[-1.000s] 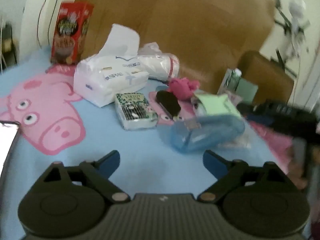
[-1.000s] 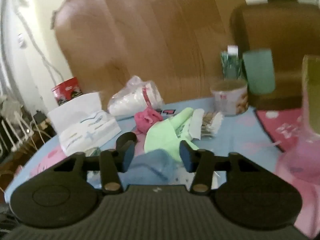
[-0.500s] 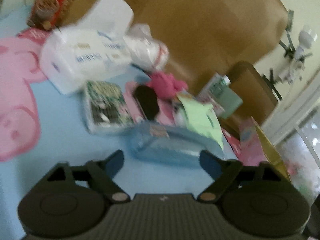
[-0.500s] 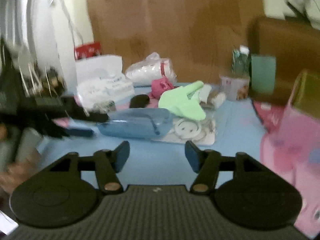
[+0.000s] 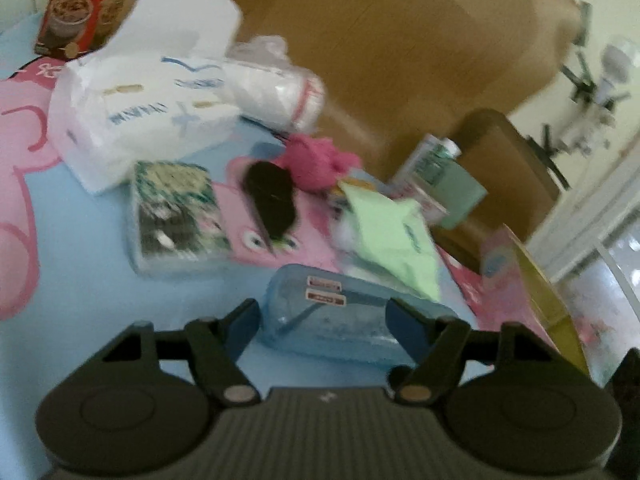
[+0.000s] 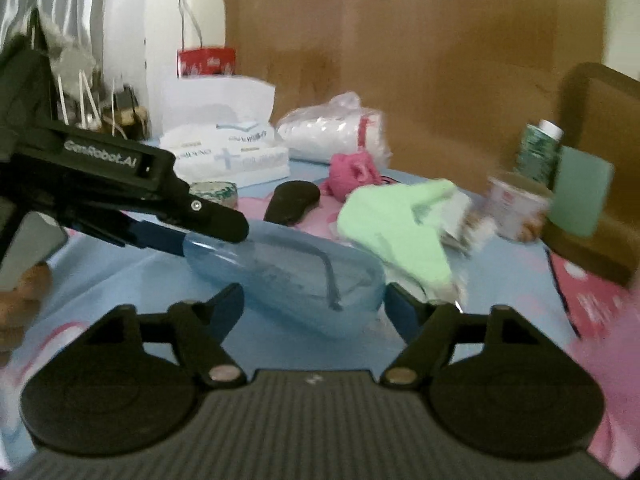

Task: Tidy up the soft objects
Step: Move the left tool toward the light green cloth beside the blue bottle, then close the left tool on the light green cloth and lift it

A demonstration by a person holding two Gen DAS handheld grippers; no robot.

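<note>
A clear blue plastic pouch (image 5: 340,316) lies on the light blue bedsheet (image 5: 80,280). My left gripper (image 5: 322,326) is open, its fingers on either side of the pouch's near end. In the right wrist view the pouch (image 6: 288,268) lies just ahead of my open right gripper (image 6: 314,304), and the left gripper's fingertips (image 6: 160,238) touch its left end. A light green cloth (image 5: 390,236) lies behind the pouch, with a pink cloth (image 5: 316,162) and a black pad (image 5: 270,200) farther back.
A white tissue pack (image 5: 140,116), a bagged white roll (image 5: 280,92), a green patterned packet (image 5: 176,220) and a red box (image 5: 76,4) lie at the back left. A cup (image 6: 516,208), a bottle (image 6: 538,148) and a brown chair (image 6: 600,152) stand at right.
My left gripper has moved forward up to the blue pouch, fingers now flanking it. My right gripper has moved closer to the pouch too.
</note>
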